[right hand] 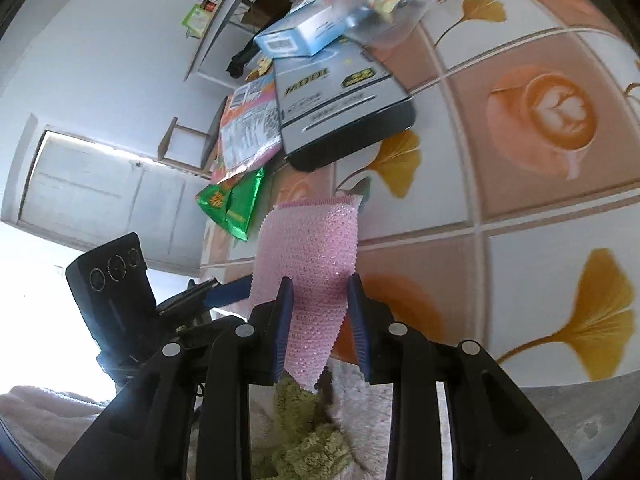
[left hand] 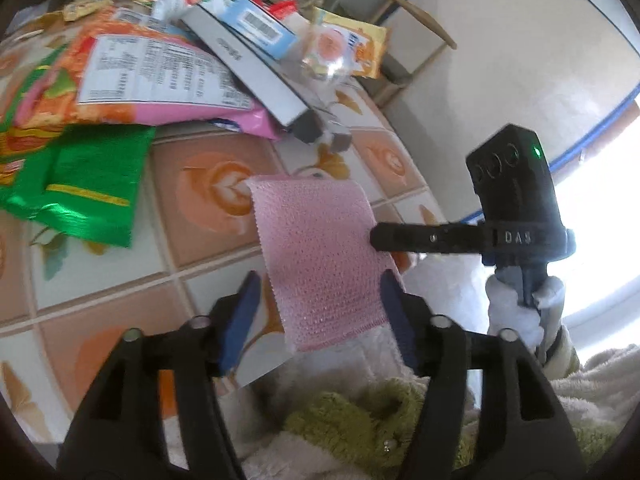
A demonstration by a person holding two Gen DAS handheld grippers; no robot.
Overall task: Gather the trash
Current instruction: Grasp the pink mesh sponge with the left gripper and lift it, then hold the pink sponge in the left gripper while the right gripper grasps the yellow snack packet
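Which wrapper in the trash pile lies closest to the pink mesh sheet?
The green foil wrapper, lying flat on the tablecloth just beside the pink mesh sheet. The orange-pink packet and yellow packet sit farther back.

My pink cloth (left hand: 320, 264) looks knobbly, rough-woven, faintly sparkling. The green wrapper (left hand: 86, 184) is glossy crinkled foil. The grey box (right hand: 340, 108) looks like smooth card. The tablecloth (right hand: 540, 208) is smooth and printed. Below lies fluffy green fabric (left hand: 360, 420).
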